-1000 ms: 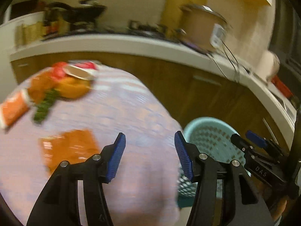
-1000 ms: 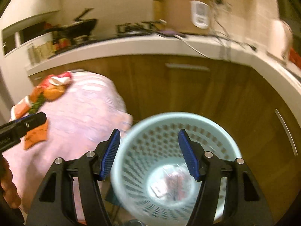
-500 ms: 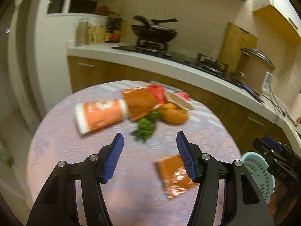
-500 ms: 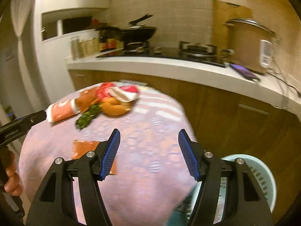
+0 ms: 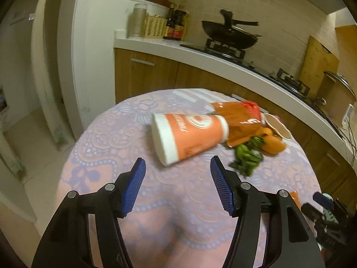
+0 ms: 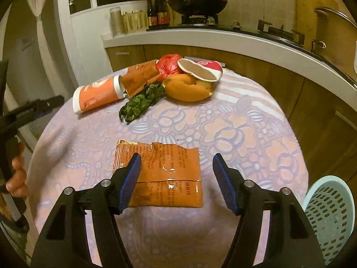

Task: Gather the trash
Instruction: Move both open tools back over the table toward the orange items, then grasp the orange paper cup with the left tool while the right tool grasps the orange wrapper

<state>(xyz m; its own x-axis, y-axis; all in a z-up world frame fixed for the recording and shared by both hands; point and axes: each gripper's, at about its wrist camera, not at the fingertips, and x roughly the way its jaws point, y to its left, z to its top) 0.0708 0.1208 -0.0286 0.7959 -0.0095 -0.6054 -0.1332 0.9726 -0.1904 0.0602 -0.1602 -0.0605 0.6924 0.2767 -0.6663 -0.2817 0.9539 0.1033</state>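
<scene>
Trash lies on a round table with a pink patterned cloth (image 6: 245, 134). An orange paper cup (image 5: 189, 134) lies on its side just ahead of my open, empty left gripper (image 5: 177, 176); it also shows in the right wrist view (image 6: 98, 96). A flat orange wrapper (image 6: 165, 174) lies directly under my open, empty right gripper (image 6: 175, 174). Further back lie green leaves (image 6: 140, 102), orange peel (image 6: 187, 88), a red bag (image 6: 167, 67), a red-and-white cup (image 6: 200, 70) and another orange wrapper (image 6: 138, 78). A light blue bin (image 6: 330, 218) stands at the table's right.
A kitchen counter (image 6: 223, 38) with a wok on a stove (image 6: 198, 2), bottles and a rice cooker (image 5: 337, 98) runs behind the table. Wooden cabinets (image 6: 312, 102) sit below it. A white pillar (image 5: 55, 67) stands to the left.
Both grippers have swung from the blue bin back over the table. The left one now faces the orange cup; the right one is over the flat orange wrapper. Both stay open.
</scene>
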